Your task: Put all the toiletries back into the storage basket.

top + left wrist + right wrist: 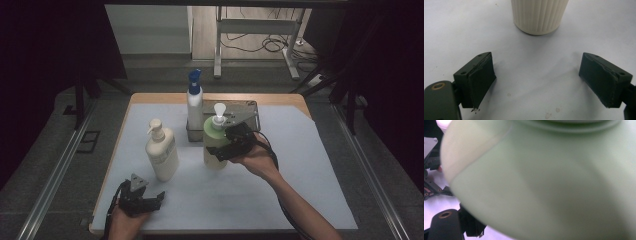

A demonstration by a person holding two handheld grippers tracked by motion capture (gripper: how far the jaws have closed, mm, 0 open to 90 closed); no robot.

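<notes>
The right gripper has its jaws spread wide around the body of the green pump bottle, clamped on it from the side. In the right gripper view the bottle's pale green wall sits pressed up against the lens, blurred, so that one black jaw base barely shows at the lower left; the grip itself is easier to read in the high view, where the bottle stands upright near the middle of the counter, just in front of the metal rack.

The left gripper rests at the near edge of the counter, its jaws wide apart with nothing between them. The left gripper view makes that plain: both pads hang just over the white sheet, and ahead of them is the ribbed base of the cream pump bottle. The high view gives that cream bottle in full, standing apart to the left of the green one, and also a white bottle with a blue spray head standing in the rack.
</notes>
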